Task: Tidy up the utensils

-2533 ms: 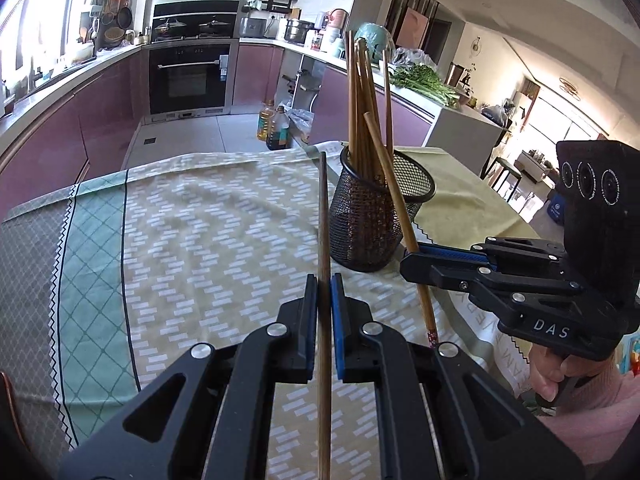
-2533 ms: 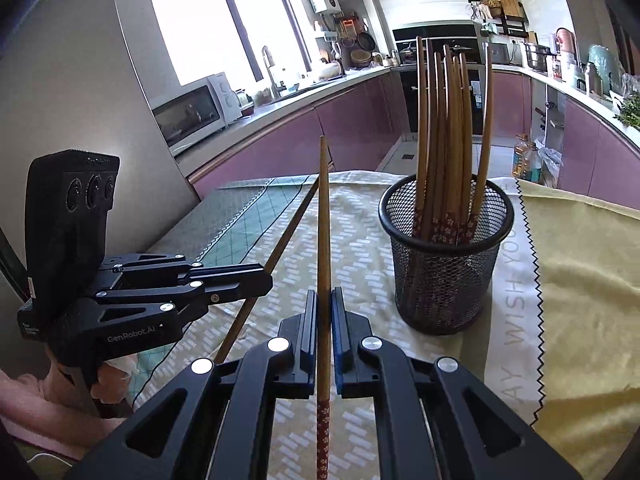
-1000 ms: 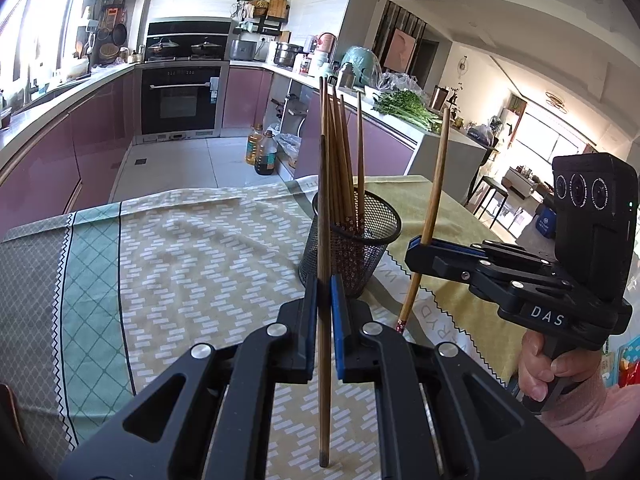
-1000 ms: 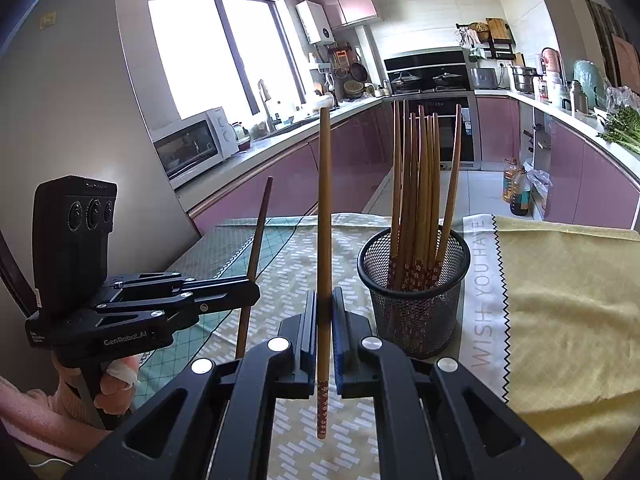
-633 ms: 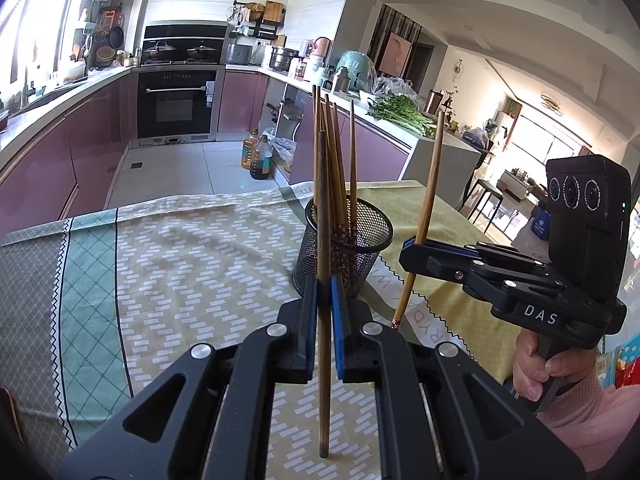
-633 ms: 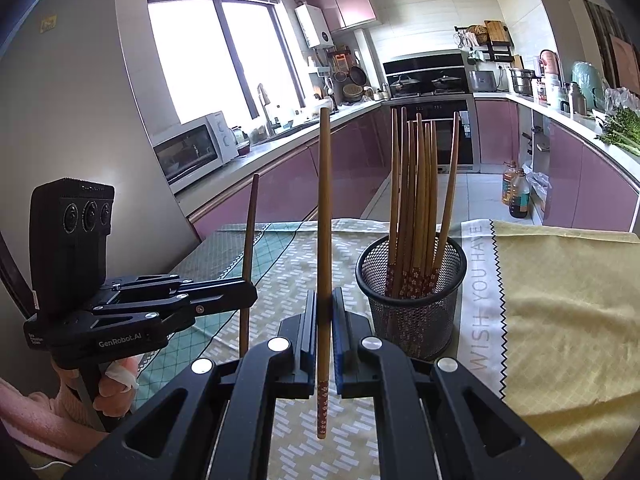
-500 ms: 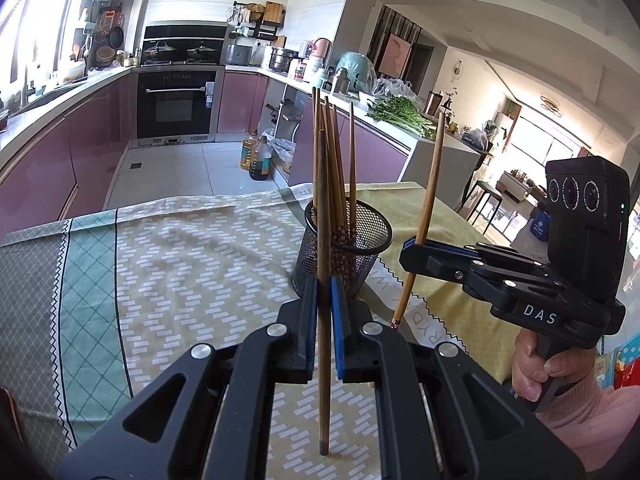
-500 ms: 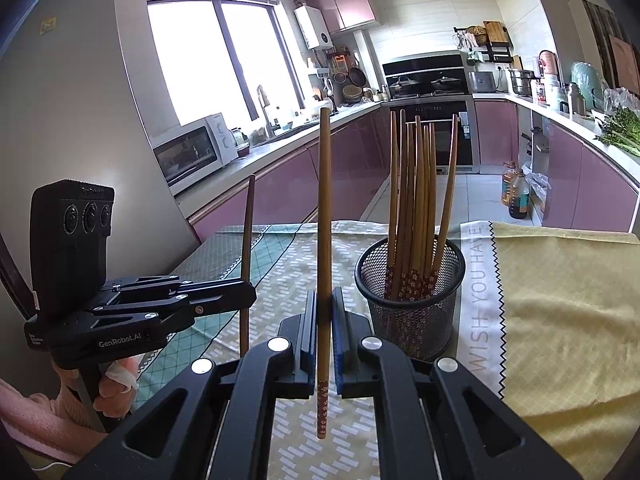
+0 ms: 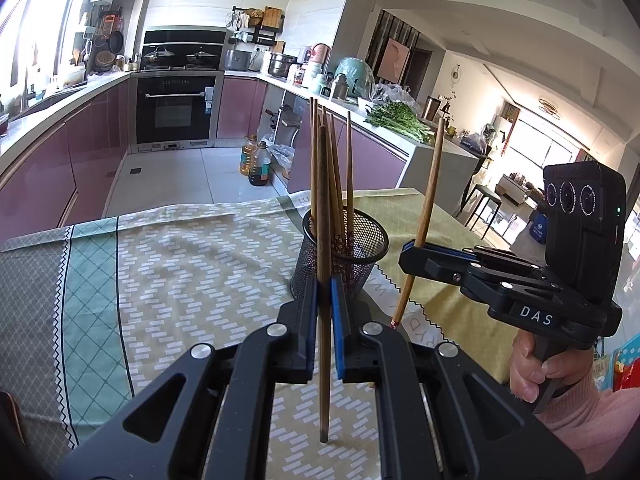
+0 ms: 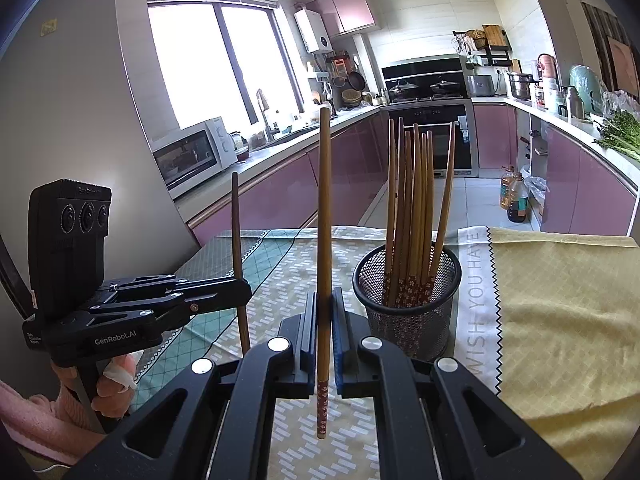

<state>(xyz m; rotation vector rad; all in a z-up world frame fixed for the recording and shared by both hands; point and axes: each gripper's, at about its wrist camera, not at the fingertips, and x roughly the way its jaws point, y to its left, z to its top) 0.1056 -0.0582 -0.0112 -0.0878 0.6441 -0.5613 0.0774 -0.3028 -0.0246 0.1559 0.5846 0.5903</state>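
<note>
In the left wrist view, the left gripper fills the lower centre, its jaws clamped on a dark chopstick standing upright. At centre right, the right gripper pinches a lighter chopstick, slightly tilted, its patterned tip hanging above the patterned cloth on the tabletop. Farther back, at mid-frame, the mesh holder stands on the cloth, holding several more chopsticks upright. Purple kitchen cabinets line the background.

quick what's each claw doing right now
left claw: closed on a chopstick
right claw: closed on a chopstick
</note>
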